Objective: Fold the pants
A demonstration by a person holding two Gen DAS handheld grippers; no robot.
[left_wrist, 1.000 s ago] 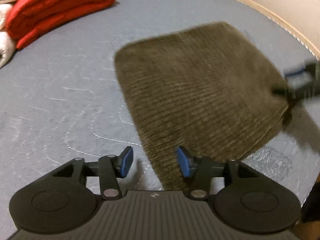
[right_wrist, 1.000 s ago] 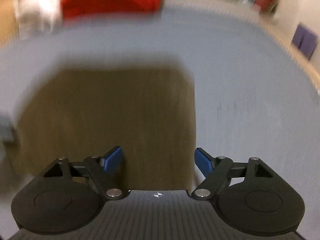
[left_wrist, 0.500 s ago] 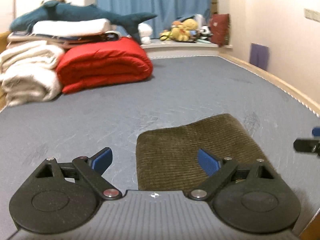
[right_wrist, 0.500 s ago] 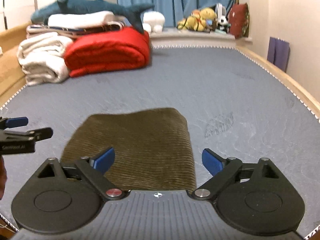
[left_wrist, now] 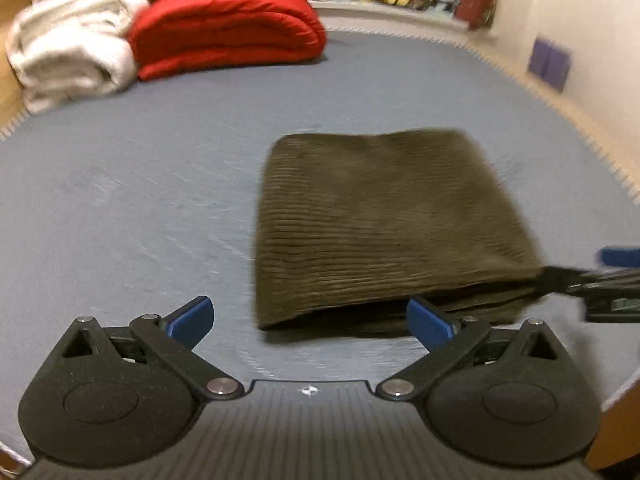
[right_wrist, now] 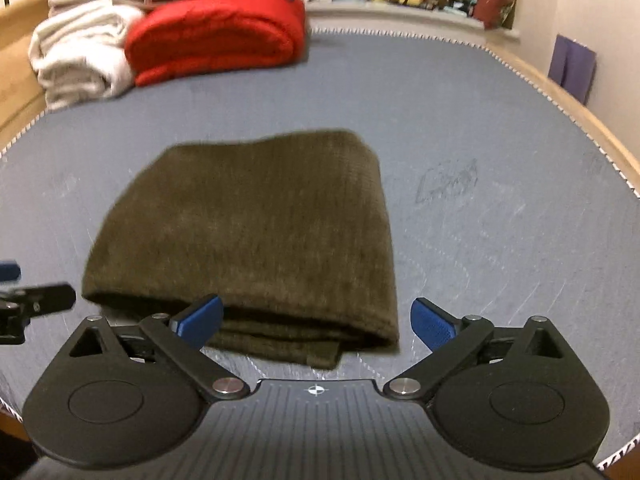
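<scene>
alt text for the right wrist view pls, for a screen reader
Olive corduroy pants lie folded into a thick rectangle on a grey mattress, just ahead of the right gripper, whose jaws are opening with nothing between them. A red blanket and white towels sit behind.

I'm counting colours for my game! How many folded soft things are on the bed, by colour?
Olive-brown: 1, the folded pants
Red: 1, the rolled blanket
White: 1, the blanket bundle
Total: 3
More bedding is stacked on top at the back, but it is cut off, so I left it out.
</scene>
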